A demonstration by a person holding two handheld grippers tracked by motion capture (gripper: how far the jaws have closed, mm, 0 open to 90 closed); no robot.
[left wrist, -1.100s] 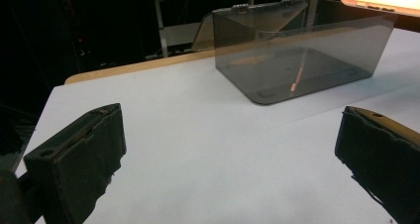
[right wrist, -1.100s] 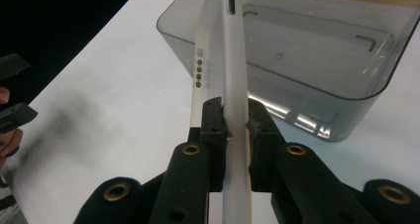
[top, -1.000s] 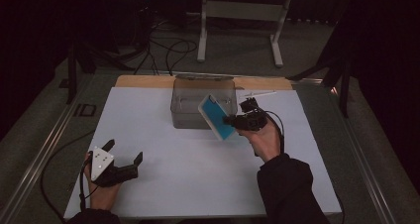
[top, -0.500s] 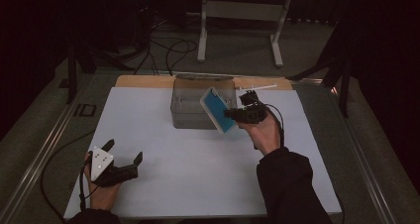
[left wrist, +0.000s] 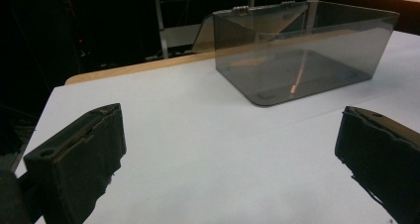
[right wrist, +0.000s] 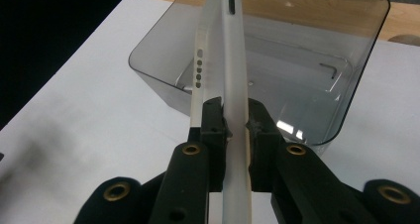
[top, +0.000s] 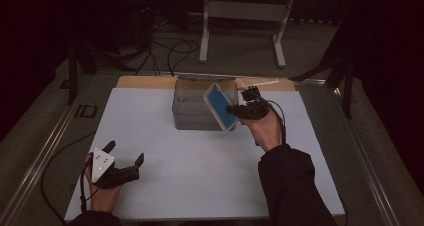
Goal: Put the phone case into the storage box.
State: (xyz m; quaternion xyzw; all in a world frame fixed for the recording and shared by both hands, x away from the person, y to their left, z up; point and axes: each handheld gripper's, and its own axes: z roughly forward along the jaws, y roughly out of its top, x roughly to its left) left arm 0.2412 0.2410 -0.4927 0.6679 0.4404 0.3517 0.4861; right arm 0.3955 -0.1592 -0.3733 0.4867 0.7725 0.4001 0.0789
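Observation:
A flat phone-like slab (top: 220, 106) with a blue face and a white rim is tilted above the near right corner of a clear grey box (top: 192, 113). My right gripper (top: 240, 110) is shut on its lower edge. In the right gripper view the slab (right wrist: 233, 50) stands edge-on between the pads of my right gripper (right wrist: 233, 110), over the open box (right wrist: 346, 100). My left gripper (top: 126, 151) rests low at the near left of the white tabletop, open and holding nothing. In the left gripper view its jaws (left wrist: 230, 115) stand wide apart, and the box (left wrist: 307, 50) lies farther off.
A small L-shaped thing (right wrist: 329, 68) lies on the box's floor. A wooden strip (top: 145, 81) runs along the table's far edge, with a thin white stick (top: 260, 83) on it. Metal stand legs (top: 242, 26) and cables lie on the floor beyond.
My right hand has carried the slab slightly up and toward the box. The left hand and its gripper have stayed put.

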